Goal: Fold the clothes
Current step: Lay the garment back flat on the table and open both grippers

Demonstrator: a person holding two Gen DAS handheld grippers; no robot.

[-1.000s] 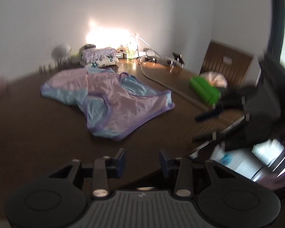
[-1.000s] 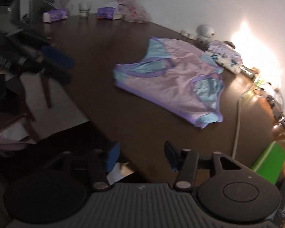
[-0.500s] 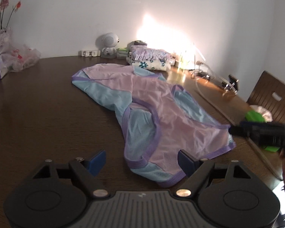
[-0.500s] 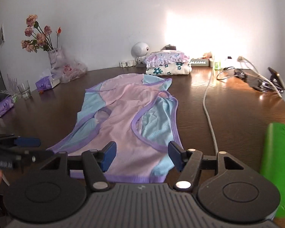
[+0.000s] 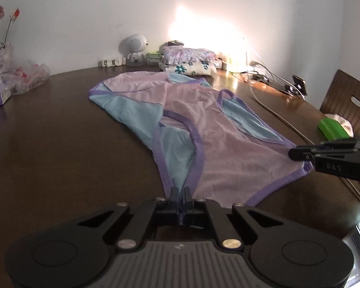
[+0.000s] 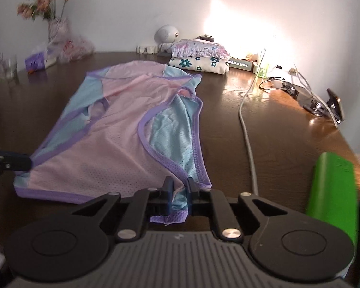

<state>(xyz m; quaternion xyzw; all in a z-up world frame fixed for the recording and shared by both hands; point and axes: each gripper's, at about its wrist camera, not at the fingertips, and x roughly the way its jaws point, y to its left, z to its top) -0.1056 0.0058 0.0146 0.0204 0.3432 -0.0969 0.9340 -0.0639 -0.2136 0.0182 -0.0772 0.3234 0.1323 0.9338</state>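
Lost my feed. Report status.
Left tool and right tool shut on pink-blue garment, near hem. Garment flat on table. White cable alongside, clear.

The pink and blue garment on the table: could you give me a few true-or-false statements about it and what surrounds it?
1. Both grippers are clamped on the near hem of the pink and blue garment. True: left gripper and right gripper each pinch fabric.
2. The garment is already folded in half. False: it lies spread out on the table.
3. A stack of folded clothes sits near the wall. True.
4. The white cable lies across the garment. False: it runs beside it, apart.
5. The green object rests on the garment. False: it lies apart, by the table's edge.
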